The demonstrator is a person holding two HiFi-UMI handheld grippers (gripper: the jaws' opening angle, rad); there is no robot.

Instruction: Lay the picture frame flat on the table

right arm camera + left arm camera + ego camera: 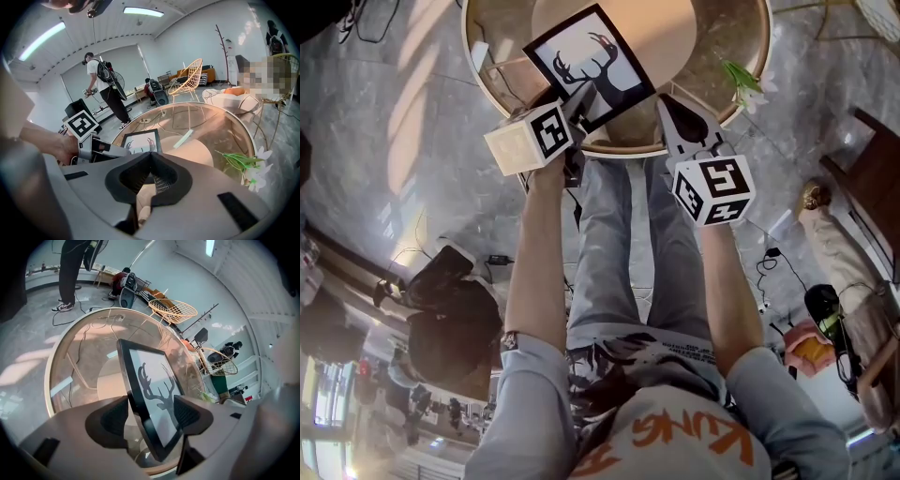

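A black picture frame [591,61] with a deer-antler print rests face up on the round glass table [473,66], near its front edge; in the right gripper view the frame [138,143] looks flat on the glass. My left gripper [572,105] is at the frame's near left corner. In the left gripper view its jaws stand wide apart on either side of the frame [150,385], and the pads do not press on it. My right gripper [672,105] hovers over the table's front rim, right of the frame, shut and empty [151,157].
A white flower with green stems [746,84] lies at the table's right edge. A round wooden base [623,28] shows under the glass. A person with a backpack [101,86] and wire chairs [190,75] stand farther off. Cables and a dark bag [450,309] lie on the floor.
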